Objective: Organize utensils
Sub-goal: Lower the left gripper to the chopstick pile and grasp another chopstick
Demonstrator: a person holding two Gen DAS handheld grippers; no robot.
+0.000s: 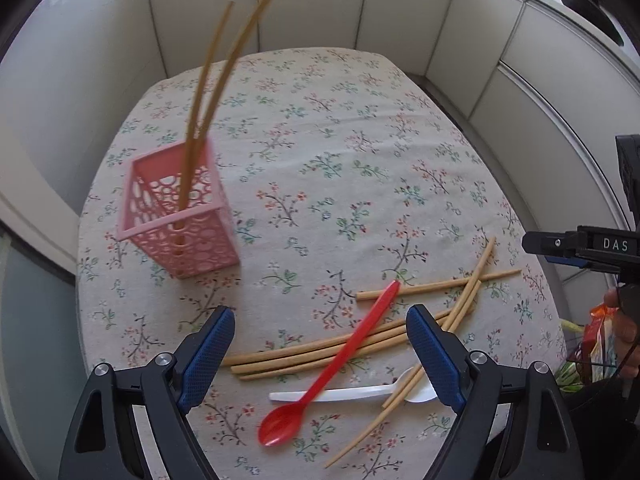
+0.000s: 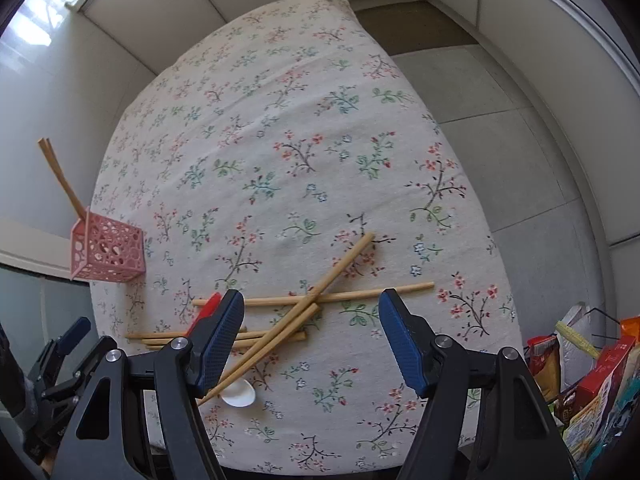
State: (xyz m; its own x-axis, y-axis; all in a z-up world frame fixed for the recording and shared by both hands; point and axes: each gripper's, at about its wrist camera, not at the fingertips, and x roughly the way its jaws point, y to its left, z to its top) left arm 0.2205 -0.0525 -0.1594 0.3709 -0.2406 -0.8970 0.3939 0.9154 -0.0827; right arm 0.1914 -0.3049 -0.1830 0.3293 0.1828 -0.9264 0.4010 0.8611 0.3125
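Left wrist view looks down on a table under a floral tablecloth. The left gripper hangs over the loose utensils with its blue-padded jaws spread wide and nothing pinched between them. Below it lies a red spoon, its bowl near the front edge and its handle running up and to the right across a bundle of bamboo chopsticks. A white spoon lies flat beneath the red one, with another chopstick crossing its bowl end. More chopsticks fan out to the right, crossing one another.

To the left stands a pink perforated basket, upright, well apart from the pile. Two chopsticks already stand in it, leaning up and out over its rim.

From the right wrist view, the right gripper also stands released, jaws apart and empty, above the crossed chopsticks. Only the red spoon's handle tip shows past the left finger, and the white spoon's bowl peeks out just below it. The pink basket sits at the far left edge of the cloth. Colourful food packages crowd the lower right corner, off the table.
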